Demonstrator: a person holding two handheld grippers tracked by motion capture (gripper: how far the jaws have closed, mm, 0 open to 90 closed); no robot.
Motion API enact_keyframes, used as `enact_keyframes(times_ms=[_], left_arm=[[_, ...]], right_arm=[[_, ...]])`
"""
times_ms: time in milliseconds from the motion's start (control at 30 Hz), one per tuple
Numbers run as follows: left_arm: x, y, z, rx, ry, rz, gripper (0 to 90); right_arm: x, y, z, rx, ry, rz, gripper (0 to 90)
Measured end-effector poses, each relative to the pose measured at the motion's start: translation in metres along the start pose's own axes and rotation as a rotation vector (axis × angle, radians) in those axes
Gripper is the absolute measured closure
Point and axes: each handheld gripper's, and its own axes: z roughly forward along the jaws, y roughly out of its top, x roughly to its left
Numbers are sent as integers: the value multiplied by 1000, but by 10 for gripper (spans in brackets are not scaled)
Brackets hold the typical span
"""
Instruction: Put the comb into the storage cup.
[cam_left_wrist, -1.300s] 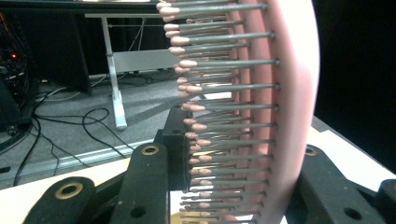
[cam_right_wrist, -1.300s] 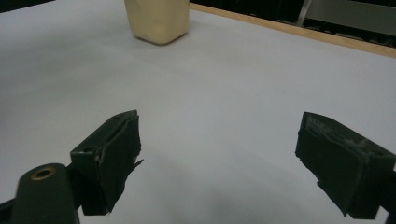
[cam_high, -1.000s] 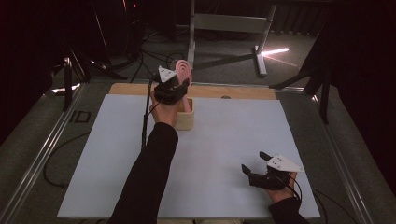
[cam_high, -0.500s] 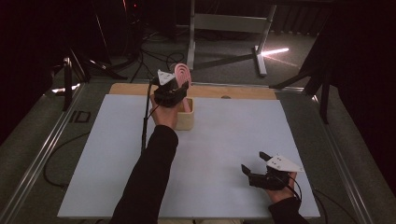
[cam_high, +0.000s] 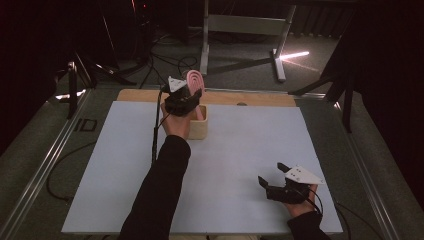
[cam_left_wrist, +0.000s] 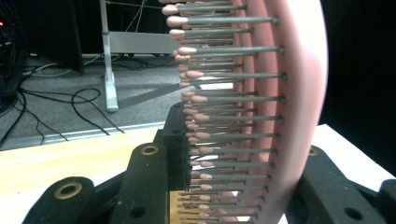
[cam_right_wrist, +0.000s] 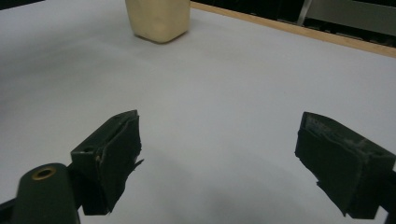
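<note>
Two grippers at a white table (cam_high: 125, 190): the left gripper (cam_high: 186, 95), jaws clamped on a pink hairbrush (cam_left_wrist: 280, 107), holds it upright over a wooden box (cam_high: 196, 129) at the far edge; the right gripper (cam_right_wrist: 229, 158) rests near the front edge, jaws apart and holding nothing.

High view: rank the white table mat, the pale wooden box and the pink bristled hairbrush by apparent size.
1. White table mat, largest by far.
2. Pale wooden box.
3. Pink bristled hairbrush, though the left hand-held gripper hides part of both, so their order is unsure.
</note>
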Motion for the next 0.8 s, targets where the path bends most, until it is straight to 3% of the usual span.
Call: enact_keyframes(times_ms=[167, 400, 800], left_arm=[[0, -2, 1, 5, -2, -1, 646], [5, -8, 3, 9, -4, -33, 646], [7, -14, 5, 21, -2, -41, 646]], right_arm=[[0, 0, 0, 3, -2, -2, 141], [0, 0, 1, 3, -1, -3, 142], [0, -1, 1, 5, -1, -2, 142]])
